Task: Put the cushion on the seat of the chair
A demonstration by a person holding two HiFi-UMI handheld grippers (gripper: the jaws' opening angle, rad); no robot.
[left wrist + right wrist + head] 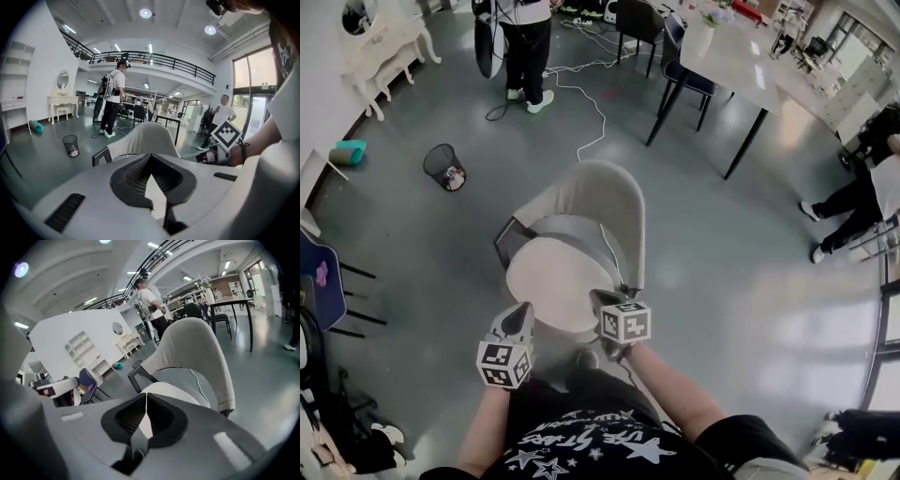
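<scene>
A round cream cushion [551,281] hangs over the front of the beige chair [609,202], whose grey seat [572,230] shows behind it; I cannot tell if the cushion rests on the seat. My left gripper [517,323] is shut on the cushion's near left edge, my right gripper [605,305] on its near right edge. In the left gripper view, the left gripper [150,158] is shut with a cream sliver of cushion [157,197] pinched in it, the chair [145,138] beyond. In the right gripper view, the right gripper [146,394] is likewise shut on the cushion [173,392], before the chair [197,348].
A black wire bin [443,167] stands on the floor at the left. A person [528,47] stands behind the chair, with a white cable [591,103] trailing on the floor. A table [741,66] is at the back right, a blue chair [323,281] at the left edge.
</scene>
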